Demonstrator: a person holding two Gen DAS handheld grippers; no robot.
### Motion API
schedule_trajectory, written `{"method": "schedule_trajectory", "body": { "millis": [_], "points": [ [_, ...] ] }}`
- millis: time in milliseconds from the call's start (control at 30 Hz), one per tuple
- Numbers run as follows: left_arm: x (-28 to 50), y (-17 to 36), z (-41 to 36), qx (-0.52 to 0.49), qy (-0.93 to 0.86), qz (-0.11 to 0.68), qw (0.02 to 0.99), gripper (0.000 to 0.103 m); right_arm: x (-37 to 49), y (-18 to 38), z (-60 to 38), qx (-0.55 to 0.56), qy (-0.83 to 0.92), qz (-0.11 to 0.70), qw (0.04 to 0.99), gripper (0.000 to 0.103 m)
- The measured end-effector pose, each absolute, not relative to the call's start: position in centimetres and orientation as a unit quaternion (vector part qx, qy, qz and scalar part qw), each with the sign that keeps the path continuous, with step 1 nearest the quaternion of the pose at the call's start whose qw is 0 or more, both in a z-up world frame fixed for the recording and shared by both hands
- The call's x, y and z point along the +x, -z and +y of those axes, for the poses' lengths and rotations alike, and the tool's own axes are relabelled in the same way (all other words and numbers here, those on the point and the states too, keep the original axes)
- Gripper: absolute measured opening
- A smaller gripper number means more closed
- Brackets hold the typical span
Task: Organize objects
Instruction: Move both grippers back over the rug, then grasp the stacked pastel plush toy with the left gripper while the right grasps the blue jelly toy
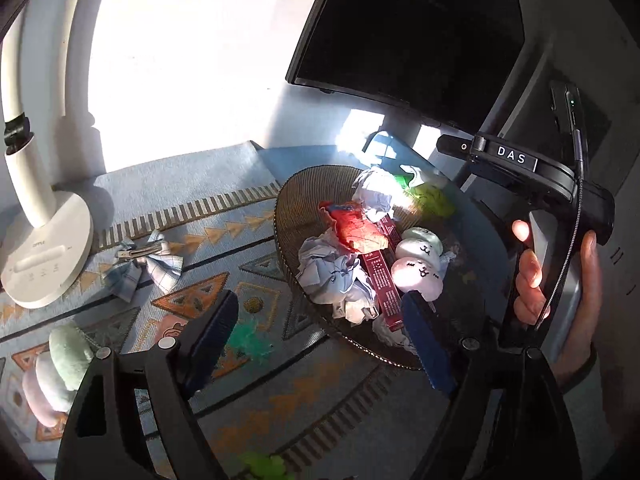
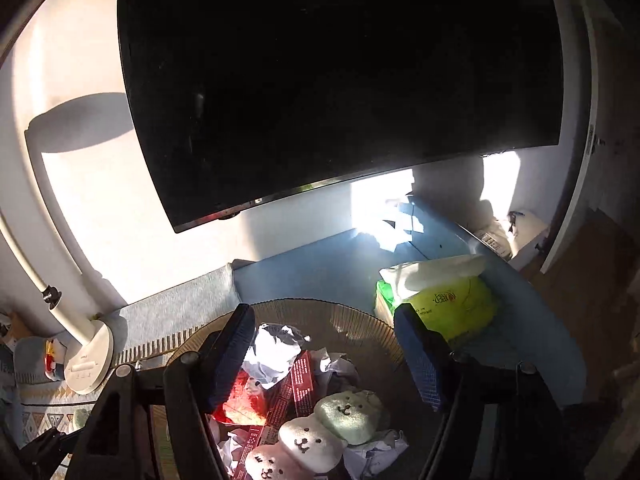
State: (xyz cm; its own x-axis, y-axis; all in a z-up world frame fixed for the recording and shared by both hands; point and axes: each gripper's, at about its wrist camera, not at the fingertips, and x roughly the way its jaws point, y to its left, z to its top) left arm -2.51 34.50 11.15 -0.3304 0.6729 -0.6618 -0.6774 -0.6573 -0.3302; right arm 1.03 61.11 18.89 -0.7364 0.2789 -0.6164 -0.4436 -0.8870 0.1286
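A round ribbed brown tray (image 1: 304, 188) holds crumpled paper (image 1: 336, 280), a red wrapper (image 1: 356, 228), a dark red box (image 1: 380, 276) and a plush trio with faces (image 1: 418, 256). My left gripper (image 1: 320, 332) is open and empty, low over the tray's near edge. A plaid hair bow (image 1: 144, 264), a second plush trio (image 1: 56, 364) and a green tuft (image 1: 248, 340) lie on the patterned mat. My right gripper (image 2: 324, 352) is open and empty above the tray (image 2: 360, 320), over the paper (image 2: 272, 352) and the plush (image 2: 320, 436). Its body (image 1: 520, 160) shows in the left wrist view.
A white desk lamp (image 1: 44, 248) stands at the left, also in the right wrist view (image 2: 86, 364). A dark monitor (image 2: 340, 80) hangs over the back of the desk. A green tissue pack (image 2: 444, 296) lies right of the tray. A blue pad (image 2: 320, 268) covers the back.
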Motion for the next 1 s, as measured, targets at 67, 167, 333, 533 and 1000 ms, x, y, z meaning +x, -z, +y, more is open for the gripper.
{"method": "schedule_trajectory", "body": {
  "millis": [67, 167, 333, 533, 1000],
  "points": [
    [-1.7, -11.4, 32.9, -0.390, -0.834, 0.014, 0.389, 0.083, 2.0, -19.2, 59.9, -0.304, -0.926, 0.139, 0.175, 0.076],
    [0.3, -11.0, 30.7, -0.368, -0.876, 0.056, 0.308, 0.083, 3.9, -18.9, 56.4, -0.307, -0.933, 0.122, 0.140, 0.080],
    [3.1, -9.1, 25.9, -0.366, -0.903, 0.074, 0.213, 0.083, 8.8, -15.8, 48.0, -0.321, -0.940, 0.106, 0.053, 0.086],
    [4.2, -7.3, 21.0, -0.386, -0.906, 0.063, 0.162, 0.083, 10.7, -11.8, 41.4, -0.340, -0.937, 0.080, 0.010, 0.087],
    [2.2, -3.3, 13.6, -0.383, -0.920, 0.023, 0.084, 0.083, 8.3, -4.5, 39.7, -0.373, -0.926, 0.057, 0.019, 0.087]
  ]
}}
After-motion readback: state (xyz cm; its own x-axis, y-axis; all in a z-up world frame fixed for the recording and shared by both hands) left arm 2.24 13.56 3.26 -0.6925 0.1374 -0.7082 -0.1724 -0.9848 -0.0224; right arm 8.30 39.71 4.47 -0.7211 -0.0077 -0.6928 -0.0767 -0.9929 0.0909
